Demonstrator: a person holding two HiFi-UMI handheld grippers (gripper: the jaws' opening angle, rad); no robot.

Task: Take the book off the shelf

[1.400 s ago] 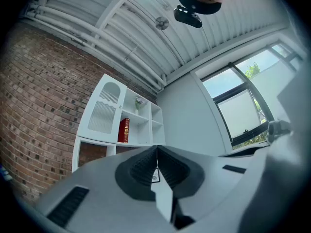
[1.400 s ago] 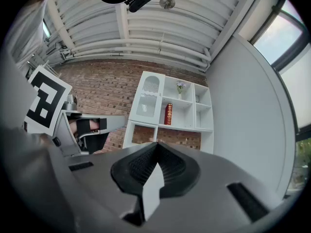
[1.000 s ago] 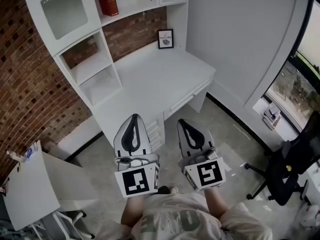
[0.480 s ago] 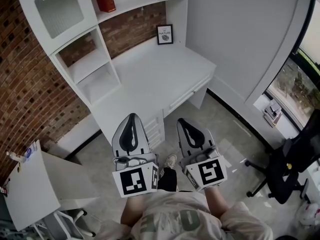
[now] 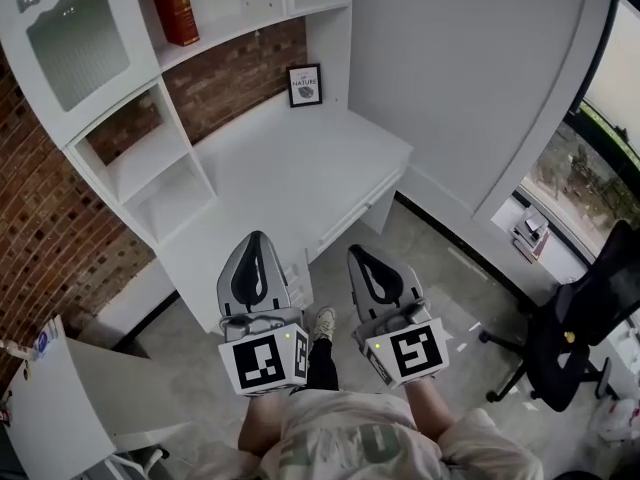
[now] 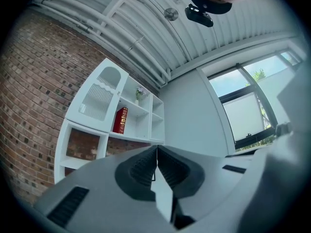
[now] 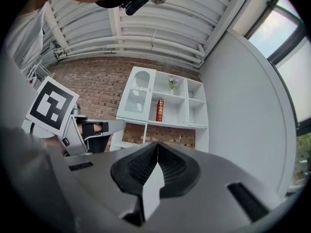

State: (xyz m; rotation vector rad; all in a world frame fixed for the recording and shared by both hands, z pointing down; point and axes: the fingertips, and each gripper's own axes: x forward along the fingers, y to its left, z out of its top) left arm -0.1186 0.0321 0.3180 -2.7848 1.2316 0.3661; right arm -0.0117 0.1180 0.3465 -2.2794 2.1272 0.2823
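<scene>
Book: one red book [image 5: 172,6], upright on the white unit's upper shelf [image 5: 215,30], well apart from both grippers.
Left gripper [image 5: 252,244]: jaws together, empty.
Right gripper [image 5: 362,256]: jaws together, empty.
Head view only: one framed print [image 5: 304,85], one desk [image 5: 300,168].
Gripper views only: one small pot [image 7: 171,83], possibly flowers, on the shelf above the book.
</scene>
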